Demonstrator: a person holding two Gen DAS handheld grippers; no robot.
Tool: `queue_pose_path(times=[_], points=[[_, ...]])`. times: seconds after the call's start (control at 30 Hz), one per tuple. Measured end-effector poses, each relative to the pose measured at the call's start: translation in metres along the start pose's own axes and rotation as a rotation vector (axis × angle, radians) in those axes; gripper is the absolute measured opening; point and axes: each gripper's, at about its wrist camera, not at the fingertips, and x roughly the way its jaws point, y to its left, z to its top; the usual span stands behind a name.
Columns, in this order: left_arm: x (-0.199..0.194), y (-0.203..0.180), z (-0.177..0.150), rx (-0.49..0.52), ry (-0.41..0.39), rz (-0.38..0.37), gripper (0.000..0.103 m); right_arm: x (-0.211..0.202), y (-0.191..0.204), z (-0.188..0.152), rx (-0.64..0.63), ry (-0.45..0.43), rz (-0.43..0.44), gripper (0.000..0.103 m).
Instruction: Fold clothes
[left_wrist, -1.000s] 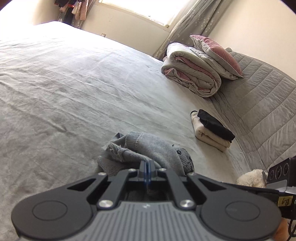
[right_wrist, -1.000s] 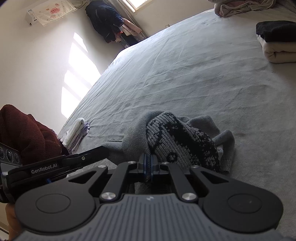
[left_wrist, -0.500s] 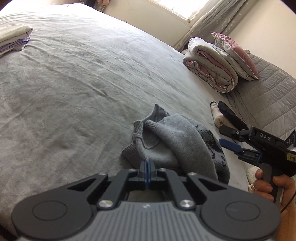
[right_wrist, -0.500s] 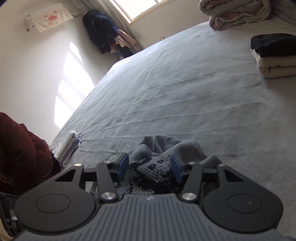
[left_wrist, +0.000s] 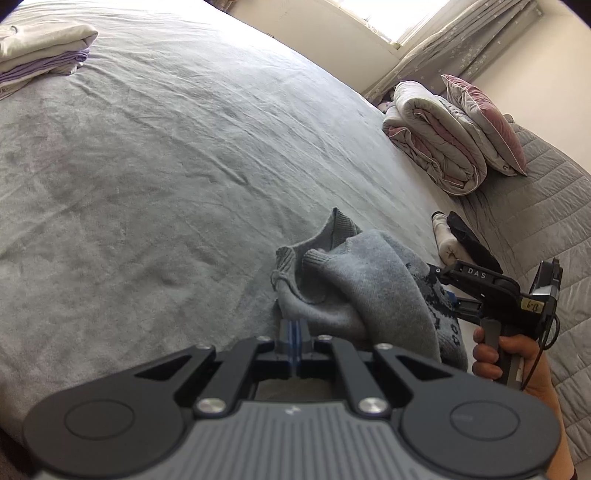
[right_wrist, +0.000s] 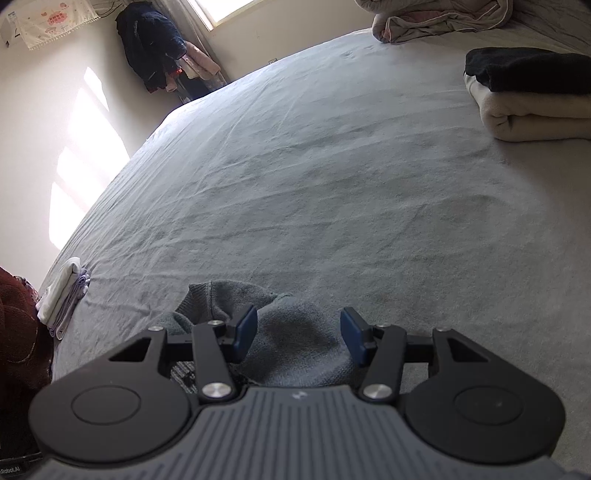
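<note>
On the bed (left_wrist: 184, 166), my left tongs (left_wrist: 294, 341) seem pinched on the grey sweater (left_wrist: 369, 288) hem while my right tongs (right_wrist: 298, 334) straddle it half-open, ready to spread it.

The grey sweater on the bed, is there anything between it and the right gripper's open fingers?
Nothing visible. The right gripper is open with its jaws straddling the bunched grey sweater, pads not pressing it. The folded black and cream stack lies far off to the right on the bed, out of the way.

left gripper (left_wrist: 294, 341) jaws closed, right gripper (right_wrist: 298, 334) jaws apart
</note>
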Motion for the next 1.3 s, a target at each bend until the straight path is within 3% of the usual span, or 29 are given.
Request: queue_pose_path(times=[0.07,0.13,0.23,0.3,0.37,0.4,0.43,0.53,0.73,0.77,0.8,0.83,0.9,0.93,1.07,1.1,1.13,1.3], points=[[0.006,0.004,0.001,-0.027,0.020,-0.008,0.005,0.011,0.001,-0.002,-0.010,0.030,-0.003,0.055],[0.014,0.009,0.001,-0.061,0.046,-0.016,0.019,0.020,0.004,-0.005,-0.045,0.051,-0.011,0.055],[0.030,0.017,0.002,-0.124,0.081,-0.024,0.021,0.028,0.013,-0.009,-0.140,0.046,-0.040,0.048],[0.038,0.019,0.002,-0.149,0.084,-0.027,0.021,0.031,0.017,-0.010,-0.181,0.044,-0.055,0.017],[0.044,0.018,0.002,-0.157,0.075,-0.026,0.018,0.032,0.018,-0.011,-0.185,0.043,-0.065,0.003],[0.045,0.016,0.003,-0.147,0.065,-0.020,0.005,0.030,0.018,-0.011,-0.185,0.031,-0.075,0.002],[0.045,0.013,0.005,-0.126,0.049,-0.008,0.000,0.027,0.019,-0.010,-0.187,0.015,-0.086,0.002],[0.039,0.001,0.013,-0.054,-0.017,0.034,0.000,0.017,0.024,-0.007,-0.216,-0.046,-0.127,0.002],[0.027,-0.007,0.038,0.005,-0.070,0.029,0.000,-0.011,0.026,0.008,-0.217,-0.180,-0.164,0.002],[0.027,-0.006,0.039,-0.003,-0.061,0.016,0.002,-0.014,0.025,0.010,-0.215,-0.187,-0.163,0.002],[0.027,-0.004,0.040,-0.009,-0.051,0.006,0.011,-0.016,0.024,0.012,-0.213,-0.190,-0.162,0.002],[0.028,-0.003,0.039,-0.015,-0.040,0.003,0.028,-0.016,0.024,0.013,-0.211,-0.188,-0.162,0.002],[0.032,0.001,0.035,-0.033,-0.018,0.007,0.049,-0.014,0.023,0.014,-0.203,-0.182,-0.166,0.002],[0.035,0.002,0.034,-0.041,-0.004,0.008,0.049,-0.013,0.022,0.014,-0.199,-0.179,-0.168,0.002],[0.052,0.007,0.025,-0.083,0.069,-0.011,0.046,-0.010,0.019,0.014,-0.184,-0.168,-0.175,0.002],[0.055,0.007,0.023,-0.093,0.078,-0.014,0.032,-0.009,0.019,0.015,-0.182,-0.167,-0.176,0.002],[0.057,0.007,0.022,-0.100,0.080,-0.012,0.003,-0.010,0.018,0.014,-0.181,-0.169,-0.177,0.002],[0.045,-0.013,0.034,0.018,-0.047,0.084,0.004,-0.018,0.020,0.017,-0.195,-0.224,-0.205,0.002]])
